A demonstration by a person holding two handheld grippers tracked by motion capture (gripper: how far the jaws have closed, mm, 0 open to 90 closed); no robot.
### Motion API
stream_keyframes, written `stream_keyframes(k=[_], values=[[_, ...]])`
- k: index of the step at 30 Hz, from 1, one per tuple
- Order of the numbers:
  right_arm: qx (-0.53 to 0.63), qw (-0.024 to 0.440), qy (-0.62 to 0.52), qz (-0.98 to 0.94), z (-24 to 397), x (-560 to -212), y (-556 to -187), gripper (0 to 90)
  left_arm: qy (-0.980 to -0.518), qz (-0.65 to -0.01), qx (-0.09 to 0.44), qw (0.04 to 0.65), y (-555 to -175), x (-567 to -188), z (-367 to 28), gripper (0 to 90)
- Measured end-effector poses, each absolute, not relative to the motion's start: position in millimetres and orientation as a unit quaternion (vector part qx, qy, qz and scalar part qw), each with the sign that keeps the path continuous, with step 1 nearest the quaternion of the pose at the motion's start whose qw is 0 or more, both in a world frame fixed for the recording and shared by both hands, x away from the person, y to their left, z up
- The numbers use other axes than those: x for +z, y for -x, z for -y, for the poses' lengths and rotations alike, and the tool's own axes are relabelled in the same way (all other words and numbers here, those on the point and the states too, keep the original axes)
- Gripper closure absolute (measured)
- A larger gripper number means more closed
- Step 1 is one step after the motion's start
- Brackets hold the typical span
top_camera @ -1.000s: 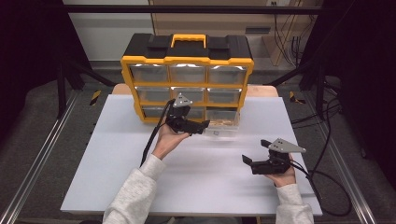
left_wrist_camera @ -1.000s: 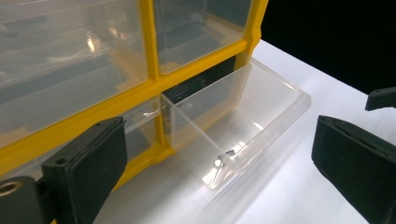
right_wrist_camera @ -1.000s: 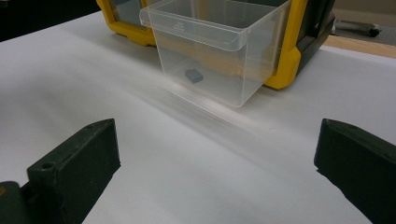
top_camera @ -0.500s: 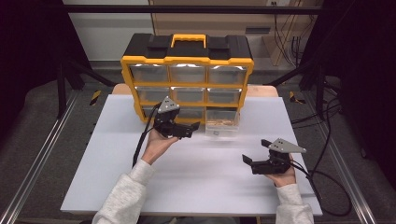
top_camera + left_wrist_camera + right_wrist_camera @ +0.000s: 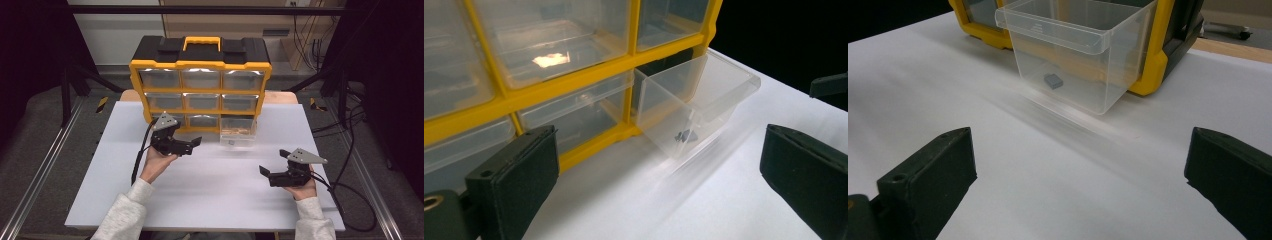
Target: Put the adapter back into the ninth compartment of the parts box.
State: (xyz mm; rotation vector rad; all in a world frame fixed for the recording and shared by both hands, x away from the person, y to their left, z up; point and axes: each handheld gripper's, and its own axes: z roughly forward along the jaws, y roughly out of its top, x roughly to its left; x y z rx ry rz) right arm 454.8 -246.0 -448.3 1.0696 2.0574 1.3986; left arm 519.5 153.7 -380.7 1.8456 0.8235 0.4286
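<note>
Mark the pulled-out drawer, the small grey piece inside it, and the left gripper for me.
Drawer [image 5: 1068, 35]: right gripper view, on its clear front lip.
Grey piece [image 5: 1053, 80]: right gripper view, on its top face.
Left gripper [image 5: 192, 145]: high view, midway between its open fingertips.

small grey piece [image 5: 1053, 80] in drawer [image 5: 1075, 55] (unidentifiable), drawer's rear hidden

Ahead of my matt black tongs [image 5: 1083, 185], the glossy clear plastic pulled-out drawer [image 5: 1075, 52] juts from the smooth yellow plastic cabinet [image 5: 200, 82].
</note>
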Motion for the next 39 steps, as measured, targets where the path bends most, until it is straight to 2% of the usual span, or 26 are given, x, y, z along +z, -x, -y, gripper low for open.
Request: stream_keyframes(k=[39], values=[[0.503, 0.218, -0.387, -0.741, 245, -449, -455, 0.5, -0.748, -0.373, 0.188, 0.515, -481, -432, -238, 1.7]])
